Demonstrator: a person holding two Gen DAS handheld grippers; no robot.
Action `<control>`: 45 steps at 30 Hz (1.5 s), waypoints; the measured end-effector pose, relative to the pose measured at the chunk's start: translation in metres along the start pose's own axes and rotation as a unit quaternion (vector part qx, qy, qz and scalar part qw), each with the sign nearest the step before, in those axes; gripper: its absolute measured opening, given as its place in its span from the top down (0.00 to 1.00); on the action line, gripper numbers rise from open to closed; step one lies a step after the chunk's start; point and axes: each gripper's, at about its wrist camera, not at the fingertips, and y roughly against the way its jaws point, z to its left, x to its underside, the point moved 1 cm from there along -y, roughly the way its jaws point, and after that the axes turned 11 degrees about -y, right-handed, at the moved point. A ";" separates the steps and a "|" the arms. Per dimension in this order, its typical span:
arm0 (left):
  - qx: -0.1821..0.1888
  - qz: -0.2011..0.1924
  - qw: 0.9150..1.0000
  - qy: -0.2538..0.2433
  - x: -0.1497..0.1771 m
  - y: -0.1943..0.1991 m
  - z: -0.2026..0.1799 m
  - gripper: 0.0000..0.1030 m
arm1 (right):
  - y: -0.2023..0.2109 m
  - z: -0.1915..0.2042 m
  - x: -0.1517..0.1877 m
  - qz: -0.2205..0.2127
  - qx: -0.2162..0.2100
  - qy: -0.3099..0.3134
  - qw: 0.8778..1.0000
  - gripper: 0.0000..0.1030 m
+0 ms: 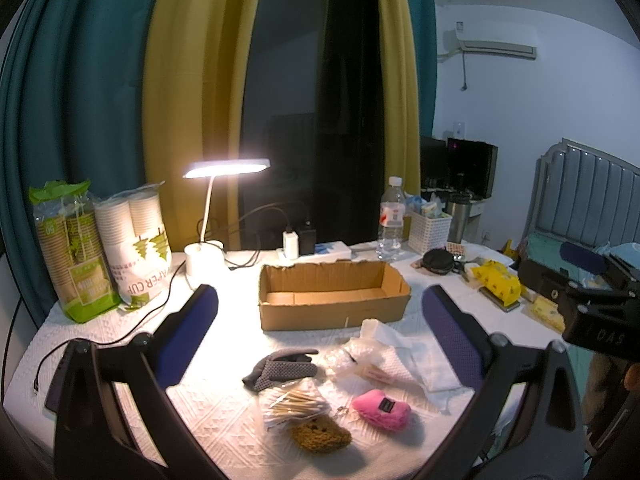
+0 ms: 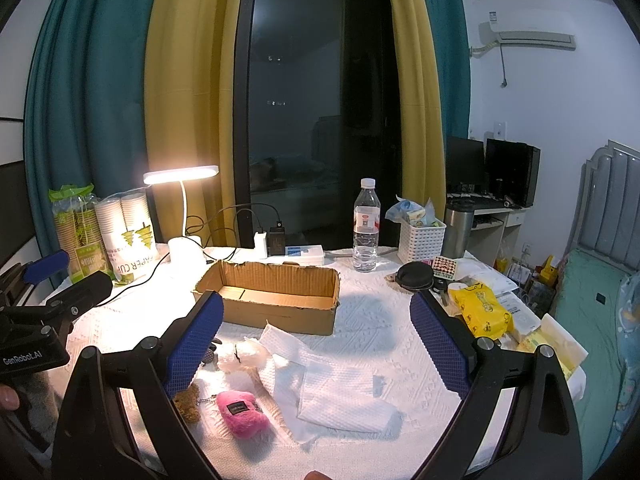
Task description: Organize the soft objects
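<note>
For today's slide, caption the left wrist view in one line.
Open left gripper hovers over gray glove, pink plush and cotton swabs before an empty cardboard box.

A dark window (image 2: 316, 120) fills the middle, flanked by yellow curtains (image 2: 188, 100) and teal curtains (image 2: 88, 100). A lit desk lamp (image 2: 181, 175) brightens the white-covered bench (image 2: 372, 320). An air conditioner (image 2: 528, 38) hangs on the white wall (image 2: 560, 112) above a computer desk (image 2: 494, 210); a bed (image 2: 592, 300) with a grey padded headboard (image 2: 612, 200) stands right.
</note>
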 end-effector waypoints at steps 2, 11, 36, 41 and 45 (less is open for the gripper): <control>-0.001 0.000 1.000 0.000 0.000 0.000 0.000 0.00 | 0.000 0.000 0.000 0.000 0.000 0.000 1.000 0.07; 0.002 0.000 1.000 -0.003 0.001 0.000 -0.001 0.00 | 0.000 -0.002 0.002 0.004 -0.001 -0.002 1.000 0.07; 0.024 0.193 0.981 0.007 0.102 -0.124 0.014 0.01 | -0.105 -0.058 0.070 0.143 0.031 -0.022 0.989 0.07; 0.040 0.241 0.969 0.027 0.129 -0.150 0.019 0.01 | -0.130 -0.056 0.094 0.186 0.020 -0.005 0.982 0.09; 0.057 0.257 0.964 0.040 0.136 -0.158 0.021 0.02 | -0.154 -0.061 0.111 0.219 0.027 -0.004 0.975 0.12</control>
